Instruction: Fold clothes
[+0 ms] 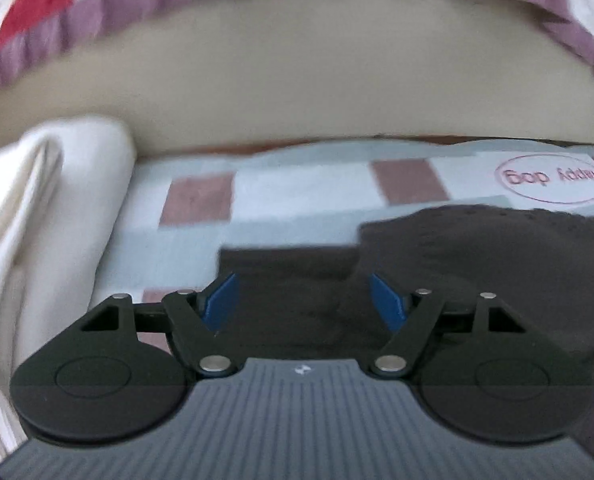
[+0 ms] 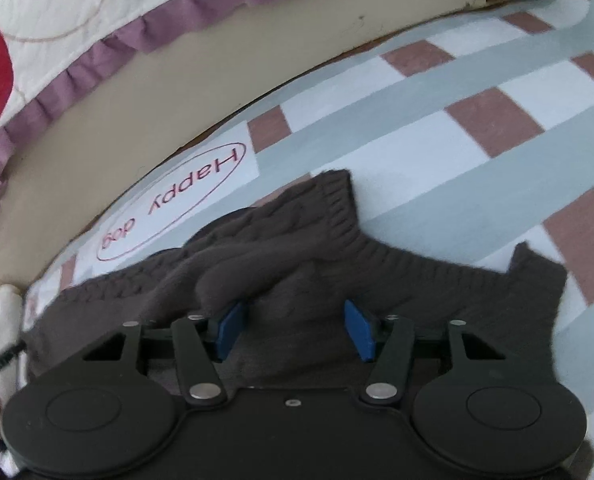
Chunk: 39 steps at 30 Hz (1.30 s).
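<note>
dark knit sweater (image 2: 297, 264) part-folded on the checked bedsheet (image 2: 477, 120)
both claws, left (image 1: 303, 300) and right (image 2: 295, 330), stand apart over it, gripping nothing; sweater bunched, folds still left; a white folded cloth (image 1: 57, 200) lies beside

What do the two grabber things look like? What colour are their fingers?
Both look alike. The left gripper has blue flat fingers on black hinged bars with shiny silver pins, two round black discs at the sides, and a grey ribbed body bearing a tiny white mark. The right gripper has the same blue fingers, black bars and discs, but its body looks plain black.
</note>
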{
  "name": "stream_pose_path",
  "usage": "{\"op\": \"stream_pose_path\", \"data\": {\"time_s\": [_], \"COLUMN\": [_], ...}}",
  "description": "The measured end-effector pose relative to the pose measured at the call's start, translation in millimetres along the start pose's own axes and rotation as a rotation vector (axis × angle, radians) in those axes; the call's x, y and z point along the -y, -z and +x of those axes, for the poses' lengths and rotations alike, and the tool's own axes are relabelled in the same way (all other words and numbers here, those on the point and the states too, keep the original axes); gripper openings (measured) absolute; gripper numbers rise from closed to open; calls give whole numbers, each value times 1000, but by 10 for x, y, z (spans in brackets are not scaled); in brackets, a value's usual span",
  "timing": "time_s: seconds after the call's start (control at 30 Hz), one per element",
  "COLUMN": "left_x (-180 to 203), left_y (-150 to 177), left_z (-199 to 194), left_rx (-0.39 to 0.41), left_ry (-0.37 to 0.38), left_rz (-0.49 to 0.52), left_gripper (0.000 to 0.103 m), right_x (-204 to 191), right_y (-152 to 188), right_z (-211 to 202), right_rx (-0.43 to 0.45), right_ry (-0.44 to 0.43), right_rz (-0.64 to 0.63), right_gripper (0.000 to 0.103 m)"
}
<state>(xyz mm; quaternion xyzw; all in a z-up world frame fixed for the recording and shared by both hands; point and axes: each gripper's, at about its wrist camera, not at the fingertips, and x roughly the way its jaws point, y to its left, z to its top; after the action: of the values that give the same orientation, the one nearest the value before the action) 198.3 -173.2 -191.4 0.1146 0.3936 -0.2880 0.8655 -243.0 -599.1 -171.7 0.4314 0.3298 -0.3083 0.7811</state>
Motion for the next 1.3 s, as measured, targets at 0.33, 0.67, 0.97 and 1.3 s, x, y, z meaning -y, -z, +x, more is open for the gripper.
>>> {"op": "stream_pose_path", "data": {"time_s": [0.33,0.67,0.97,1.3], "left_x": [-188,-293,-353,461], "left_y": [-81,16,43,153], "left_z": [351,276,263,319], "left_rx": [-165,-126,-89,-50], "left_ry": [81,278,368,181], "left_rz": [-167,-291,-387,59], "left_gripper": [87,88,88,26], "right_x": [-49,-271,-467,-1342], "right_y": [-161,-256,-248,477], "right_z": [283,495,716,649], "right_rx": [-125,-166,-140,72], "right_ry": [-16,34,138,369], "right_rz": [381,480,389,-434], "right_gripper": [73,84,97,29]}}
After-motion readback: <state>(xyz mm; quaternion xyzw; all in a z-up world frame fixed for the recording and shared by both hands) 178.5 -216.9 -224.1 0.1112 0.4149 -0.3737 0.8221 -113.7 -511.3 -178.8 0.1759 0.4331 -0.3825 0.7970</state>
